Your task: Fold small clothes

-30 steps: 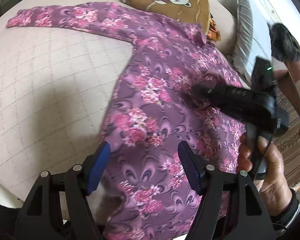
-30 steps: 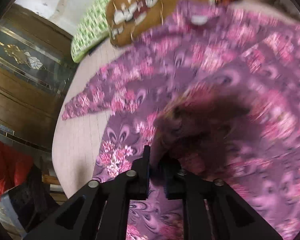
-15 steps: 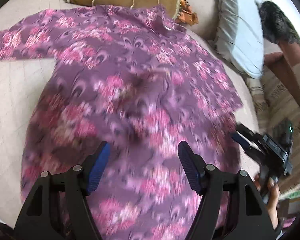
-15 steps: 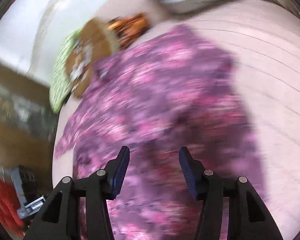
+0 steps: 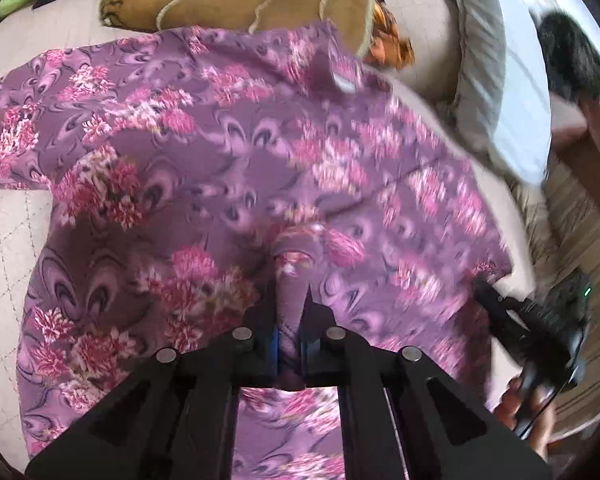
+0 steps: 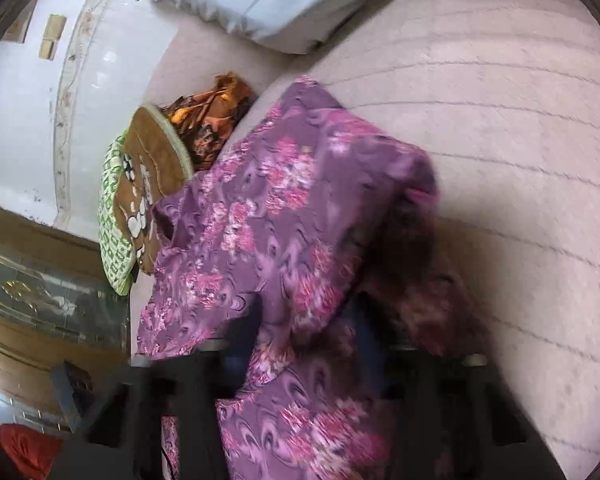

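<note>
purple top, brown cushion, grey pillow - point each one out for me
purple top (image 5: 204, 148), left wrist view, on its flat upper back panel
brown cushion (image 5: 236, 4), left wrist view, on its brown face
grey pillow (image 5: 500, 92), left wrist view, on its pale side

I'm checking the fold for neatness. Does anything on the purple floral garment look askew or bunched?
Yes. The purple floral garment puckers into a ridge where the left gripper pinches it, and its right side humps up over the right gripper. One sleeve trails off to the left, unfolded.
</note>
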